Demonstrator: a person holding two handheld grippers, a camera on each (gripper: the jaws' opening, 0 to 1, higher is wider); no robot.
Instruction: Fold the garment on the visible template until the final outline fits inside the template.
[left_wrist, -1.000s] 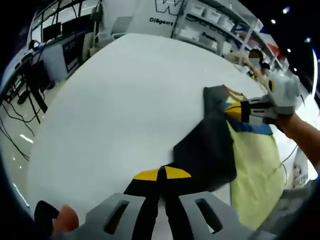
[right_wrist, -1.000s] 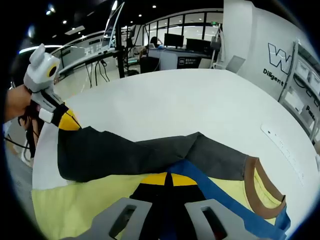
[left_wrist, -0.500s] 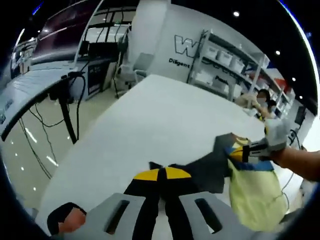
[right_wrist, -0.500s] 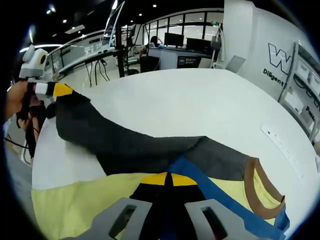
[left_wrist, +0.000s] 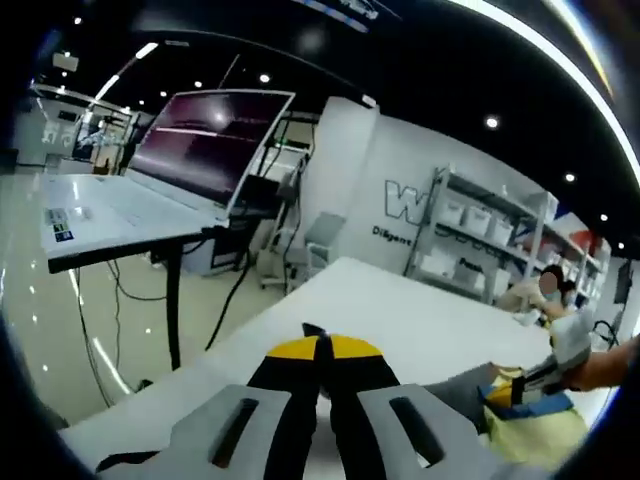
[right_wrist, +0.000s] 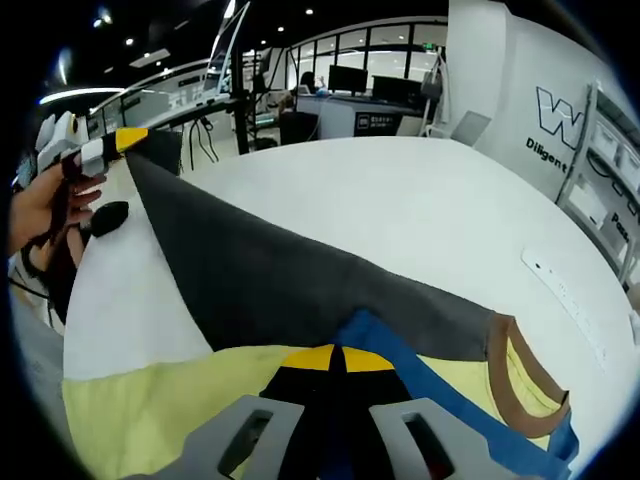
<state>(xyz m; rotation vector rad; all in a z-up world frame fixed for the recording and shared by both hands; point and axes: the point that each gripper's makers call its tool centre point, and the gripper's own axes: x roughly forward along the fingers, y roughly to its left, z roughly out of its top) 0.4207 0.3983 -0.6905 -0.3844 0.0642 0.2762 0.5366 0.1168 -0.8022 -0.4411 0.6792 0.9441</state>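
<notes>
The garment is yellow (right_wrist: 150, 415) with a dark grey part (right_wrist: 270, 285), a blue band (right_wrist: 400, 365) and a brown collar (right_wrist: 508, 372), and it lies on the white table (right_wrist: 400, 200). My left gripper (left_wrist: 322, 346) is shut on a corner of the grey part and holds it high off the table at the near-left edge, seen in the right gripper view as the yellow-tipped left gripper (right_wrist: 125, 140). The grey cloth stretches taut from there to my right gripper (right_wrist: 336, 357), which is shut on the blue band low over the table. In the left gripper view the right gripper (left_wrist: 505, 393) sits at the lower right by the grey cloth (left_wrist: 455, 385).
A hand (right_wrist: 40, 215) holds the left gripper beyond the table's near-left edge. A thin white strip (right_wrist: 565, 295) lies on the table at the right. Desks with screens (right_wrist: 370, 85), a tilted panel (left_wrist: 205, 140) and shelving (left_wrist: 470, 240) stand around the table.
The left gripper has risen and pulled the grey corner up and outward, so the grey part went from lying slack to stretched taut. The right gripper has stayed put on the blue band.
</notes>
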